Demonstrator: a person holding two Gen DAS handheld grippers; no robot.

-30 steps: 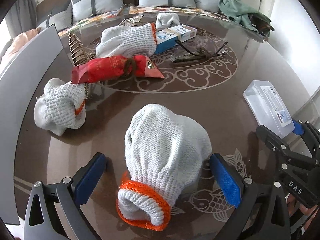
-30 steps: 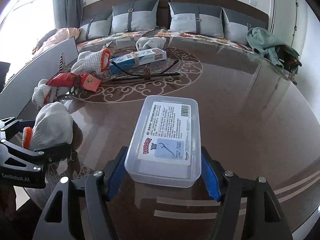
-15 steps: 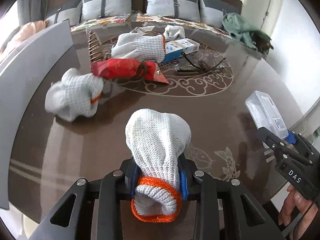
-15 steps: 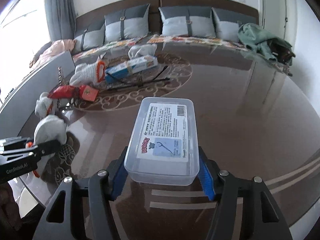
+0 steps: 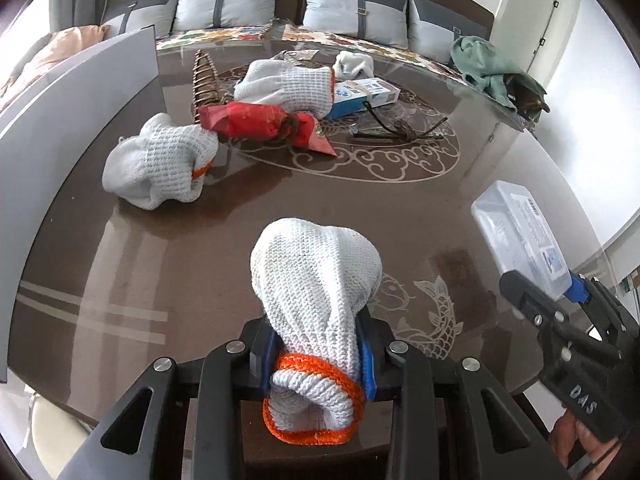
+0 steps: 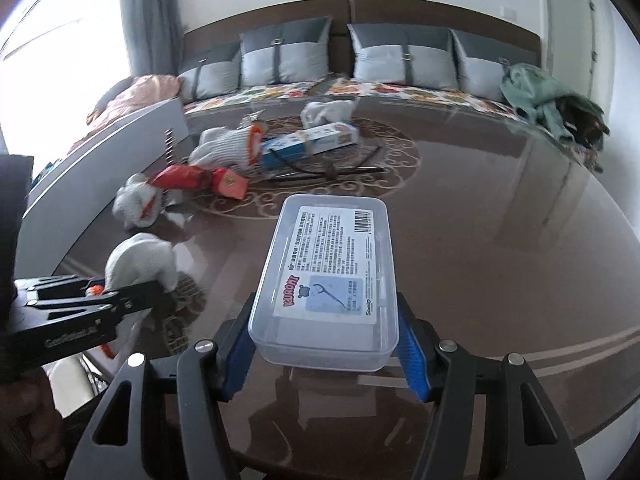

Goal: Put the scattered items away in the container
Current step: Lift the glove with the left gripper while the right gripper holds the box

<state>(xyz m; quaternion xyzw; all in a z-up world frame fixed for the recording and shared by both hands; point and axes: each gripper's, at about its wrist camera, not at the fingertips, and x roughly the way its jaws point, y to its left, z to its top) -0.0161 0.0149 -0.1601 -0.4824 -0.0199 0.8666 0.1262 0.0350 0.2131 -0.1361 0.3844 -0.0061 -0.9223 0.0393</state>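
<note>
left tool (image 5: 316, 354) clamps the soft, light glove (image 5: 316, 280) near its cuff; right tool (image 6: 326, 354) grips the rigid, slick box (image 6: 328, 276) by its sides.

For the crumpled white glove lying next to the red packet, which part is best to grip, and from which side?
Probably grip the crumpled glove across its raised knitted bulk, coming from the near table edge. Its orange cuff faces the red packet, which crowds that side; the near side is open.

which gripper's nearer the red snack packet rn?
Left. The left gripper, shut on a white knit glove, sits near the table edge facing the red snack packet; the right gripper, holding the clear plastic box, is further off.
</note>
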